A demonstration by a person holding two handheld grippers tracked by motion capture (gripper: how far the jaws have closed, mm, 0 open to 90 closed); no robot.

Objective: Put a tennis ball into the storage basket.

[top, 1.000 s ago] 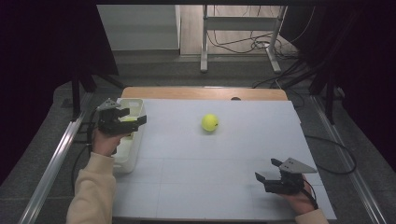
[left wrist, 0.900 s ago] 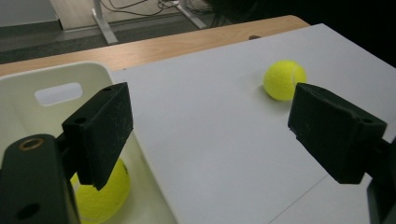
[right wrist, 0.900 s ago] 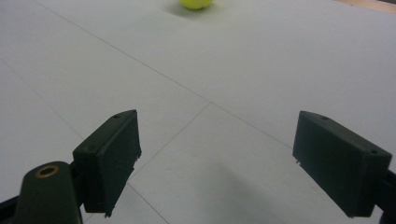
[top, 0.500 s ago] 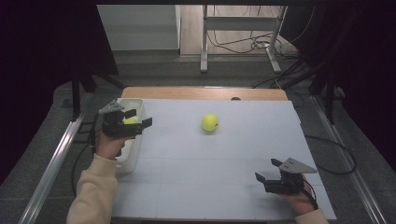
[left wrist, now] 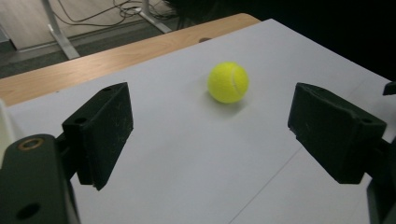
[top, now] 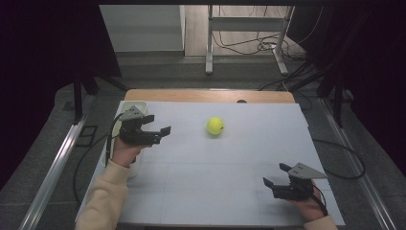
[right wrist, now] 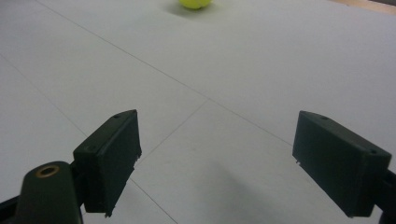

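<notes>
A tennis ball [top: 215,126] is seen resting on the white desk [top: 230,191], toward its far half. Being round, the ball has no long axis and no pointing direction; a pale curved seam is visible on its yellow-green felt in the left gripper view [left wrist: 228,82].

The left tongs [top: 158,130] are held above the desk to the left of the ball, jaws spread wide and empty, aimed toward the ball. A white container [top: 125,106] lies just behind them, at the desk's left edge.

The right tongs [top: 274,176] are held low, nearer than the ball and to its right, well apart from it, jaws wide open with nothing gripped. The supporting hand [top: 306,203] is seen at the near edge of the desk.
</notes>
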